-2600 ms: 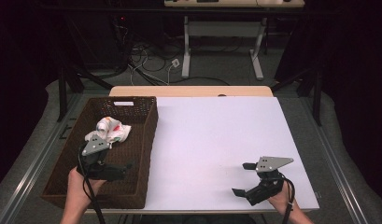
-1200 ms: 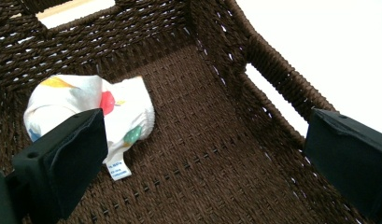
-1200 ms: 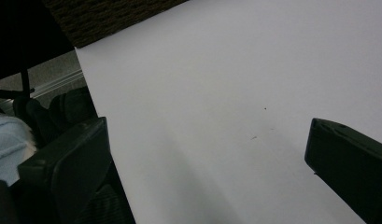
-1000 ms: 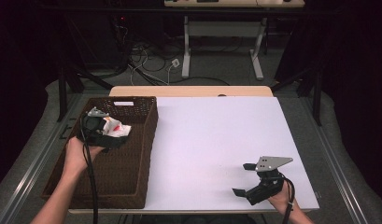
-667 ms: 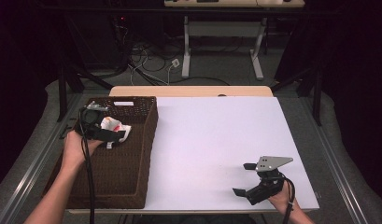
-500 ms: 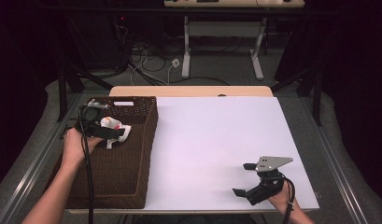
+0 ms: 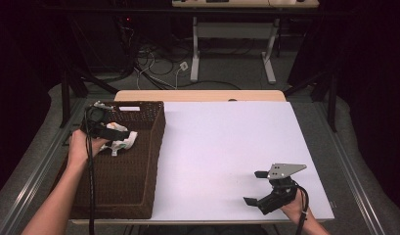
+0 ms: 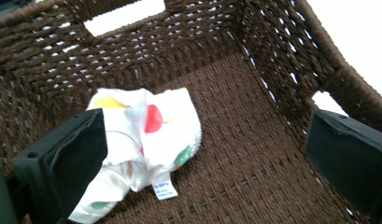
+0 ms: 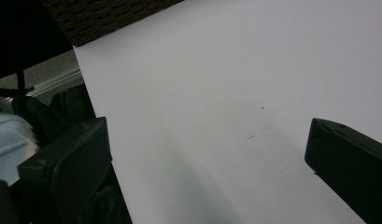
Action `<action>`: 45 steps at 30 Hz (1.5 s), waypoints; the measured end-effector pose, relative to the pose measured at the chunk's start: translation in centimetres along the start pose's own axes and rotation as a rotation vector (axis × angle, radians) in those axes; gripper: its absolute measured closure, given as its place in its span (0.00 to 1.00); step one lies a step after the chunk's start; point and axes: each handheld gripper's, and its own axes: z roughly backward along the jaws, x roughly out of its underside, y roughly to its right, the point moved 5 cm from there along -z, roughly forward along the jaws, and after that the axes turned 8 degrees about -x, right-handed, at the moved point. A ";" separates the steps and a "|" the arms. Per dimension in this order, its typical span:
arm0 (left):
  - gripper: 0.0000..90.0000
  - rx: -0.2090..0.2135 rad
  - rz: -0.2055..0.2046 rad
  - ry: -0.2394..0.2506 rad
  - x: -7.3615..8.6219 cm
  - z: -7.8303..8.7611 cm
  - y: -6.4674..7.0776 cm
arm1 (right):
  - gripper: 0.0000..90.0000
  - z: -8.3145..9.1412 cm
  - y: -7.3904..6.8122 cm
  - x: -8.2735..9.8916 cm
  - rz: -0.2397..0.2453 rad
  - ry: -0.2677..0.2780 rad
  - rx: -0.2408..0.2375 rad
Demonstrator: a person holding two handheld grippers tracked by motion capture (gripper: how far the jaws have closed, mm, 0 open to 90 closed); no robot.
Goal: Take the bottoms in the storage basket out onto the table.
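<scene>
High view, left gripper over the far end of the brown basket, crumpled cloth just beneath its fingers; right gripper on the white desk, fingers apart; left gripper view, fingers wide apart, cloth beside the left one on the basket floor; right gripper view, 2 fingers spread over bare desk.

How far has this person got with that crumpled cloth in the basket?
Nothing looks finished. The crumpled white cloth with coloured prints lies on the floor of the brown woven basket. In hand: the left gripper hangs inside the basket, jaws wide open, one jaw beside the cloth, not closed on it. Left: gripping the cloth and probably lifting it out. The right gripper waits open over the white table.
</scene>
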 end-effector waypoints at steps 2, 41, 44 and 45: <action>0.00 -0.007 -0.001 -0.003 -0.1 -0.1 -0.2 | 0.00 0.1 -0.1 0.0 0.002 -0.009 -0.001; 0.01 -0.115 0.082 -0.143 1.8 -6.0 -3.8 | 0.00 0.0 0.0 0.0 -0.004 -0.010 -0.006; 0.02 -0.119 0.071 -0.167 2.0 -6.4 -3.8 | 0.00 -0.1 0.0 0.0 0.002 -0.004 -0.008; 0.05 -0.121 0.072 -0.170 2.1 -6.5 -3.8 | 0.00 0.0 0.0 0.0 0.006 -0.009 -0.007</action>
